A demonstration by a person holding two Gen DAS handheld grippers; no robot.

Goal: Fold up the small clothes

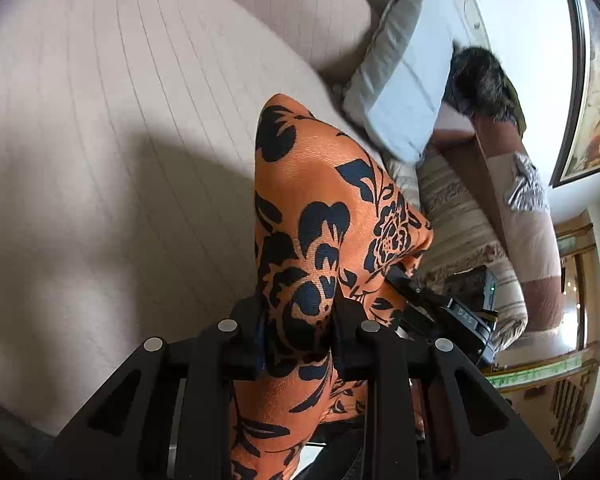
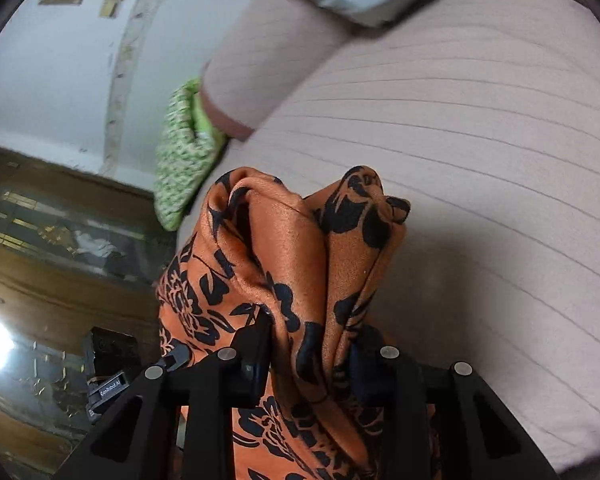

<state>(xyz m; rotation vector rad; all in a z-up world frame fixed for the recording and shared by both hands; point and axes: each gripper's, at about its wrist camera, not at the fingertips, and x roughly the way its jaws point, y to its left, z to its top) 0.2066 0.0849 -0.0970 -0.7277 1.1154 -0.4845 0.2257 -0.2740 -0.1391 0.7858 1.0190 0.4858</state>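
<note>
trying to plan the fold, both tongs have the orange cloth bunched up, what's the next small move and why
Probably draw the two tongs apart to stretch the cloth flat above the bed. The left tongs and right tongs each pinch a crumpled bunch of it, so no edge hangs straight enough to fold yet.

An orange cloth (image 1: pixel 320 216) printed with black flowers and leaves, satin-smooth, is bunched into upright folds and lifted off the pale striped bed (image 1: pixel 100 140), its lower part hanging down out of sight
</note>
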